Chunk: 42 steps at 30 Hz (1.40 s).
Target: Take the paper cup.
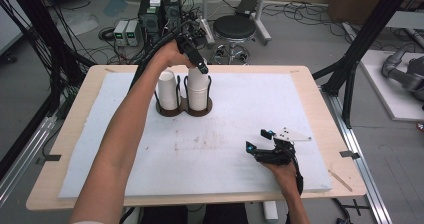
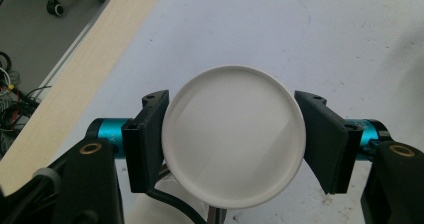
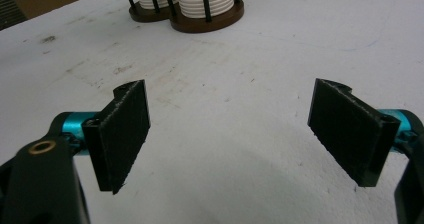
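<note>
Left gripper [image 2: 232, 141] clamped from above on the top cup [image 2: 233, 135] of the right stack in the holder [image 1: 183, 109], at 11 o'clock on the mat [image 1: 250, 114]; cup axis upright; right gripper [image 1: 261, 140] spread, idle at 5 o'clock, well apart.

From where I'm running this, both grippers are matte black with flat rectangular jaws and teal anodised barrels behind them. The left gripper [image 2: 232, 139] has brass-coloured screw inserts and a black cable trailing off it. The right gripper [image 1: 260, 144] carries a pale grey three-cornered plate on top. Person's forearms are bare, no sleeves.
</note>
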Tool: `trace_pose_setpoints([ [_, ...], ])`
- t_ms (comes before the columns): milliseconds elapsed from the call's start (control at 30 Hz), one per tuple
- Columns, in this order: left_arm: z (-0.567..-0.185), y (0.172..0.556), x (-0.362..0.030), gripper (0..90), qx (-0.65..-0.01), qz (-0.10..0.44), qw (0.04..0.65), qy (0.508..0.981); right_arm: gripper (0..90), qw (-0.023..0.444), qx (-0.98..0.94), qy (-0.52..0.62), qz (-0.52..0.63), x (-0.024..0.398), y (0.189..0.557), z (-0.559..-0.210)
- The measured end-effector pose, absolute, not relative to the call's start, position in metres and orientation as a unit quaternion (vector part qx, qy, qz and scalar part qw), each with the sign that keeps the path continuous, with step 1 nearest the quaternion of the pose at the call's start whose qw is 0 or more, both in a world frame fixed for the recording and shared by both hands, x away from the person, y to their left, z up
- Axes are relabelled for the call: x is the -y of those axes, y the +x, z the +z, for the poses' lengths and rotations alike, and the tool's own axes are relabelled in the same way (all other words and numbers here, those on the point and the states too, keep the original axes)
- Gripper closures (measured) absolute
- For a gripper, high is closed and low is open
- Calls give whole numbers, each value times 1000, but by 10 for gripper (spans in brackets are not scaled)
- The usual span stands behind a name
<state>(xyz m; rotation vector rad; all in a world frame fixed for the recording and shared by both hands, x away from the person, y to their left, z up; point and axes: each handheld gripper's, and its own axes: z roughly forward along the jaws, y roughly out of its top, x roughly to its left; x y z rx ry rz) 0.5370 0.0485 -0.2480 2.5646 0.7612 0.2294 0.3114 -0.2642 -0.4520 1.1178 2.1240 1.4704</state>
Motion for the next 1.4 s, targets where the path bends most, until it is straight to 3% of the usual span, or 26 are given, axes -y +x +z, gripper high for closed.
trace_pose_setpoints([
  [667,-242,536,-52,352,-283,84,240,925,175,163,-744,394,514,264,311,-452],
  [1400,-198,522,-55,360,-280,121,285,909,175,164,-746,391,512,264,311,-452],
])
